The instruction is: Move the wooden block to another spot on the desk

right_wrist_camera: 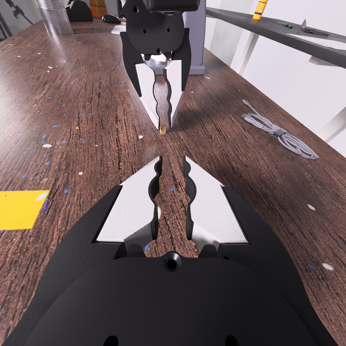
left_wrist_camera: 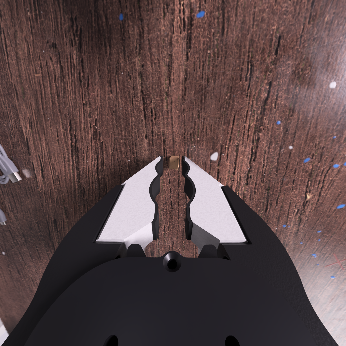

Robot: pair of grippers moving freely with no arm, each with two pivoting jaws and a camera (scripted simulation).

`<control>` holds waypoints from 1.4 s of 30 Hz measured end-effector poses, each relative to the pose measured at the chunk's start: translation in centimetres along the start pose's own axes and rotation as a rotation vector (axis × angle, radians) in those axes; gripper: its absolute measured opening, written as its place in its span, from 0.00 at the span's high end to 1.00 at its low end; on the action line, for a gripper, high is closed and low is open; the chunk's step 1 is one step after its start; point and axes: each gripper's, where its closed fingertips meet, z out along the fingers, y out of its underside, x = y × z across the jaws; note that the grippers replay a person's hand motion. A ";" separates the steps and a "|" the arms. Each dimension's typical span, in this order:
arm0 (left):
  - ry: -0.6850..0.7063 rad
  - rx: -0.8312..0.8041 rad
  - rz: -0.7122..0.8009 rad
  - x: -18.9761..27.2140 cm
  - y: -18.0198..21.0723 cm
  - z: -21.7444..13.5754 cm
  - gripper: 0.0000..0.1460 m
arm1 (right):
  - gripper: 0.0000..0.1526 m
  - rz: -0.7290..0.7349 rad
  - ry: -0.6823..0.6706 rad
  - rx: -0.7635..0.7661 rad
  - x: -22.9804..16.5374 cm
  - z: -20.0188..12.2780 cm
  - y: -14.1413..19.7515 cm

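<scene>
We are straddling small tan wooden block (left_wrist_camera: 174,162) with left gripper (left_wrist_camera: 171,161); jaws spread, not pinching. Block resting on dark brown wood-grain surface (right_wrist_camera: 97,116), well apart from grey coiled cable (right_wrist_camera: 279,133). Grasp, lift, relocation remaining. Right gripper (right_wrist_camera: 172,159) idling, jaws spread, holding nothing.

left gripper (left_wrist_camera: 171,162) jaws apart | wooden block (left_wrist_camera: 174,163) between tips | desk (left_wrist_camera: 93,93)

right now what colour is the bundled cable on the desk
Light grey, with a darker grey strap around the cable; the right wrist view shows it best.
</scene>
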 end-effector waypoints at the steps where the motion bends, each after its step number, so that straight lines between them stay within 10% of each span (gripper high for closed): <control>1: 0.004 0.003 -0.015 0.0 0.0 0.0 0.87 | 0.86 -0.002 0.002 -0.003 0.0 0.0 0.0; 26: 0.008 0.108 -0.141 2.2 0.5 -1.4 0.87 | 0.87 -0.045 0.029 -0.055 -0.4 0.2 0.8; 30: -0.031 0.102 -0.090 0.4 0.0 -2.0 0.68 | 0.87 -0.040 0.021 -0.061 -0.4 0.2 0.8; 42: -0.014 -0.057 -0.062 -0.4 1.2 0.3 0.93 | 0.87 -0.022 0.009 -0.040 -0.4 0.0 0.6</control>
